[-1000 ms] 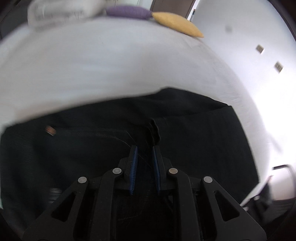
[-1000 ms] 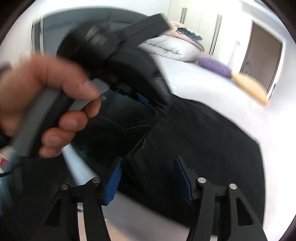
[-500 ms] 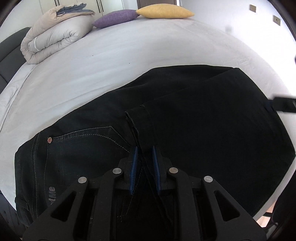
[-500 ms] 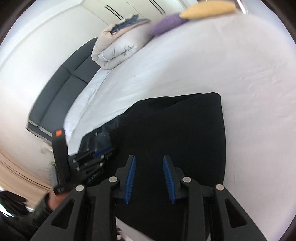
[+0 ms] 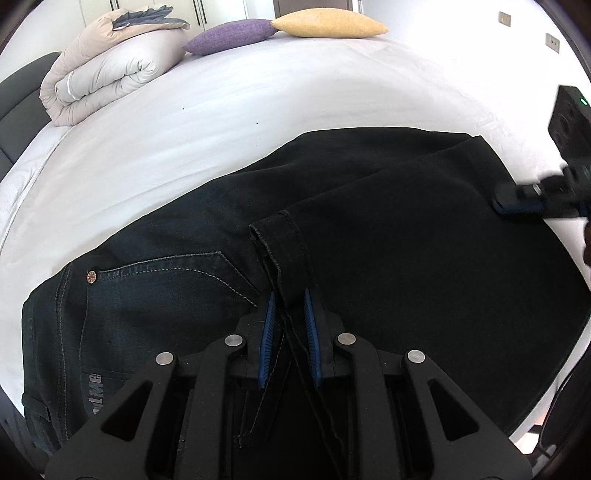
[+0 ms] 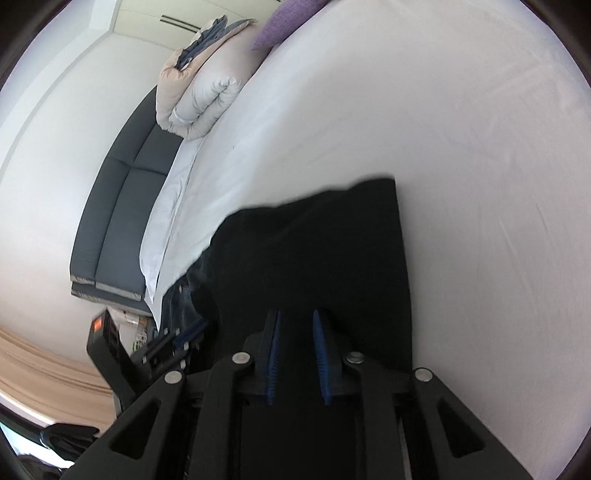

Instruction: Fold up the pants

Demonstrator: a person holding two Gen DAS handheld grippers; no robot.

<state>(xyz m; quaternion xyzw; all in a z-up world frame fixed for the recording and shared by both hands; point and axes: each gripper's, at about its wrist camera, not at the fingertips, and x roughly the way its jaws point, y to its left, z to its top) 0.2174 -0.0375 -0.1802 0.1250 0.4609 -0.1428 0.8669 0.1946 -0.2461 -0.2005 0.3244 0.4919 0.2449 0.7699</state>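
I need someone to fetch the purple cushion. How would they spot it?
On the white bed, look to the far end beside the rolled duvet. The purple cushion lies between that duvet and a yellow cushion, the only purple thing there.

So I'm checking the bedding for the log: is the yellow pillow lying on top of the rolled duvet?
No, the yellow pillow lies on the white bed beside the purple pillow, apart from the rolled duvet.
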